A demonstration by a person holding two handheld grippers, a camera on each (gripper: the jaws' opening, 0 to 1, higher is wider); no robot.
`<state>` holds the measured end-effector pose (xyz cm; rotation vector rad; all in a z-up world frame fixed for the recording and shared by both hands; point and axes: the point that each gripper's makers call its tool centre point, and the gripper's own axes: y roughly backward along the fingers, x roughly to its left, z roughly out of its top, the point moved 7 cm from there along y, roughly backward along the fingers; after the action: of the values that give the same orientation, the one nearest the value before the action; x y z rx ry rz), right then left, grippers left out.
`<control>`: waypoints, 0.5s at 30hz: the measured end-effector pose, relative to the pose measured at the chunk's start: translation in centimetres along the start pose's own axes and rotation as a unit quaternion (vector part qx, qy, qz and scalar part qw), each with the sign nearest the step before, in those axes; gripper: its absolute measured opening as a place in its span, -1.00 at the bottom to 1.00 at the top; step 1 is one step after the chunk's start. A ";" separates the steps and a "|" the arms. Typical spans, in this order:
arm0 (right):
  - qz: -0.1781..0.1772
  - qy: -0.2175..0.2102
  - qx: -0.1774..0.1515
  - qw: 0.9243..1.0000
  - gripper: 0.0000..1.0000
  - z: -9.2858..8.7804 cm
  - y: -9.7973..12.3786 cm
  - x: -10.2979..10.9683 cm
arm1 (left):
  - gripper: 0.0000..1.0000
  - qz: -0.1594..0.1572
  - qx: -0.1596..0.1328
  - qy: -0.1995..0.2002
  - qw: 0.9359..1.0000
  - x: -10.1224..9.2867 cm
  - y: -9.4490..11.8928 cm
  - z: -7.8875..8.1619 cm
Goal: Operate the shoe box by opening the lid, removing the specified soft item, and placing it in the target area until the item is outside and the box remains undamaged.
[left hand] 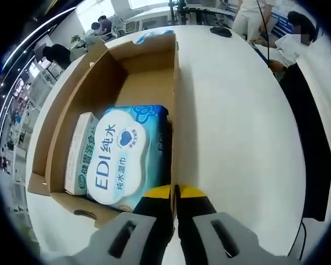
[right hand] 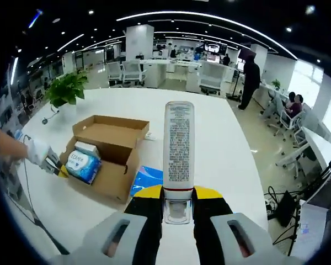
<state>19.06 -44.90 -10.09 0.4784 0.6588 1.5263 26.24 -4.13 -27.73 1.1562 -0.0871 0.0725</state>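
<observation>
The cardboard shoe box (left hand: 149,72) is sitting open on the white bench (left hand: 237,138), lid flaps folded outward, its plain brown walls looking matte and slightly creased. Inside, a soft blue-and-white wet wipes pack (left hand: 127,157) is lying flat near one end, just beside a slim green-and-white carton (left hand: 80,154) pressed against the wall. The left tool (left hand: 175,193) is pinching the box's thin side wall between its yellow-tipped jaws, nearly closed on the cardboard. In the right gripper view, the right tool (right hand: 178,193) is gripping a smooth white tube (right hand: 178,149) covered in fine print, standing upright. A glossy blue packet (right hand: 146,179) is lying on the bench, touching the box's (right hand: 107,152) near corner.
</observation>
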 end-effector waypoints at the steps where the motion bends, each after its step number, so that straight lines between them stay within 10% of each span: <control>1: -0.003 -0.004 0.002 1.000 -0.66 -0.1 0.1 0.0 | -0.98 0.000 0.000 0.000 1.000 0.0 0.0 0.0; 15: 0.013 -0.051 0.005 0.999 -0.66 1.0 0.3 -1.8 | -0.98 0.000 0.002 0.007 1.000 0.0 0.0 0.1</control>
<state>19.61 -46.58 -8.91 0.5714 0.5834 1.5139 26.20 -4.21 -27.71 1.1591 -0.0751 0.0804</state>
